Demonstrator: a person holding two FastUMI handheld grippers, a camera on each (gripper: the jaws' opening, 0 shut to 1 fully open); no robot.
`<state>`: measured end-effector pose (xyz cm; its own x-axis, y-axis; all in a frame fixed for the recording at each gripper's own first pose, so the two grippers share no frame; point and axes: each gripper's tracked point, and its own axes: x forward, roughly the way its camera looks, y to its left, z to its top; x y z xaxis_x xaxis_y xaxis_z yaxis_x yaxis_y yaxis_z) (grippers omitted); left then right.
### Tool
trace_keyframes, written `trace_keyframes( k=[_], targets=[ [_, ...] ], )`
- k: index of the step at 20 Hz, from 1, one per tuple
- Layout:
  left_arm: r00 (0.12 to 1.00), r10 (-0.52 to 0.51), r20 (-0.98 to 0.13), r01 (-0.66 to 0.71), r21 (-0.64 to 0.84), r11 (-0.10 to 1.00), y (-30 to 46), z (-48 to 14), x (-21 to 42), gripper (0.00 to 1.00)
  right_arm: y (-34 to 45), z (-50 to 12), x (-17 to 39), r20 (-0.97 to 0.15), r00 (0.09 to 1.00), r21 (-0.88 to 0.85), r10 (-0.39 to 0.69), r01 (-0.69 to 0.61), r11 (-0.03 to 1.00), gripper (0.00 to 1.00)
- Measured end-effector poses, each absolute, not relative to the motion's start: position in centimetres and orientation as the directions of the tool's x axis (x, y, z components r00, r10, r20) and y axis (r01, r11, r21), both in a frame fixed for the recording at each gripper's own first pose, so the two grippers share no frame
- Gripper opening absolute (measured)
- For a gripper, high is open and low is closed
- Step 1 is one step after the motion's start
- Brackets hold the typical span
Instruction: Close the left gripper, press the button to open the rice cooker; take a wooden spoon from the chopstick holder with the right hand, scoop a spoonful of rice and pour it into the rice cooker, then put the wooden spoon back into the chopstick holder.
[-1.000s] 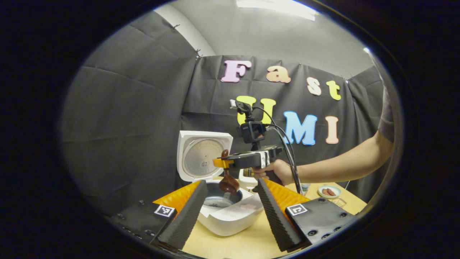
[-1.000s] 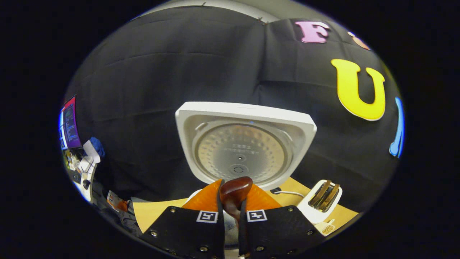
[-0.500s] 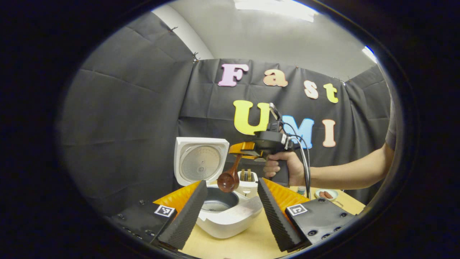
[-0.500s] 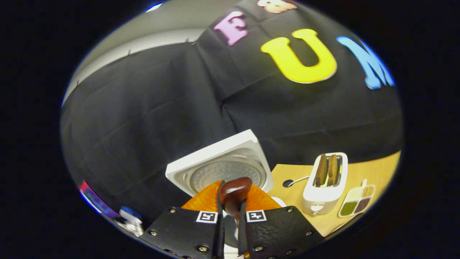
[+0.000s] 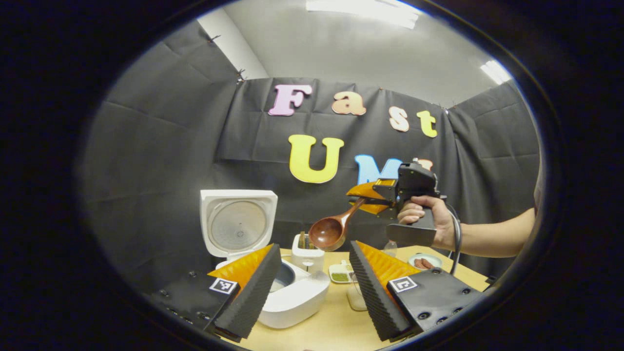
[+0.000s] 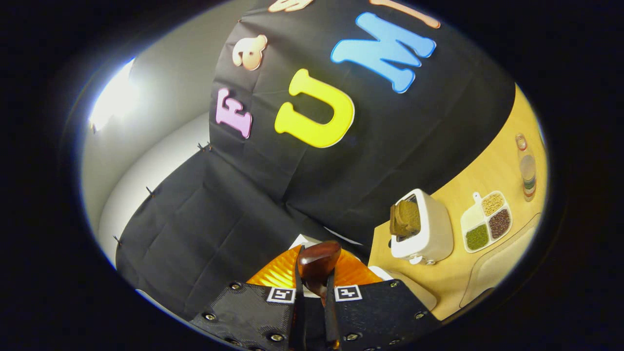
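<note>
**Left gripper view: spoon held aloft**

The right claw (image 5: pixel 363 197) pinches the wooden spoon (image 5: pixel 331 231) by its handle, above the desk (image 5: pixel 321 326); the left claw (image 5: pixel 312 285) is spread; the rice cooker (image 5: pixel 287 302) sits with its lid (image 5: pixel 237 226) raised.

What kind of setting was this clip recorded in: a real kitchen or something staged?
Most likely a staged kitchen corner in a recording booth: black cloth walls surround a wooden table set with an open rice cooker, a toaster and a divided dish of grains.
</note>
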<state>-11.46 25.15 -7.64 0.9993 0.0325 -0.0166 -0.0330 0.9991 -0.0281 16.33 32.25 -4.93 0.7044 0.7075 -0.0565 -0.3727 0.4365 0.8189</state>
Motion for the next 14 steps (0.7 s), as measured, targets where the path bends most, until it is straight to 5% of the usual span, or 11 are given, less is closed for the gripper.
trace_keyframes(
  k=[14],
  targets=[
    [0.994, -0.102, -0.033, 0.102, -0.010, 0.995, 16.1, -7.9, -6.2, 0.96, 9.4, -7.2, 13.0, -0.129, 0.888, 0.763, 0.441, -0.196, 0.616, 0.14]
  ],
)
